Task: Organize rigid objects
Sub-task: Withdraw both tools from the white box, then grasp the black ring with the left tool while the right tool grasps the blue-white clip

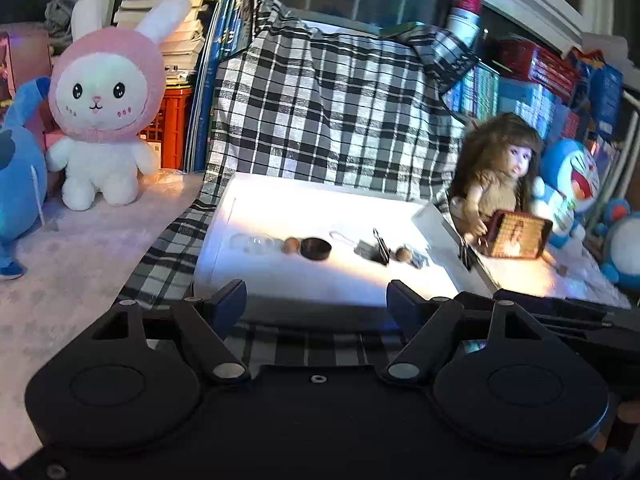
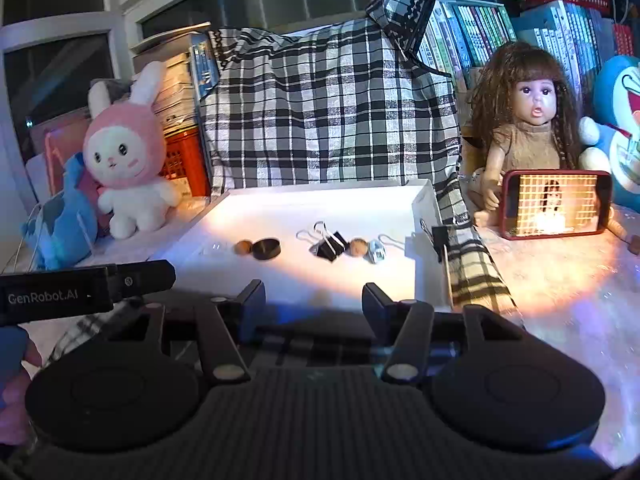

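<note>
Books (image 2: 472, 36) and a window fill the background, with a black-and-white checked cloth (image 2: 328, 120) draped in front of them and running down under a white tray (image 2: 424, 276) on the pale surface (image 2: 568, 288). I take the tray as my landmark.

Inside it, in a loose row across the middle, I see two small brown nuts (image 2: 243, 247) (image 2: 358, 247), a dark round disc (image 2: 266, 249) touching the first nut on its right, a black binder clip (image 2: 330, 245) between the disc and the second nut, and a small pale clip (image 2: 376, 255) just right of that nut. In the left wrist view some clear round pieces (image 1: 254, 243) lie at the row's left end, too blurred for me to name. Another black binder clip (image 2: 438, 236) is clamped on the tray's right wall.

Left of the tray sit a pink-hooded rabbit plush (image 2: 128, 152) and a blue plush (image 2: 68, 216). Right of it sit a long-haired doll (image 2: 528, 120), a red-cased phone (image 2: 556, 204) with a lit screen and a blue cat toy (image 2: 620, 120).

My left tool (image 1: 316, 300) hangs at the tray's near edge, fingers spread, nothing between them. My right tool (image 2: 314, 300) is at the same edge, also spread and empty.
</note>
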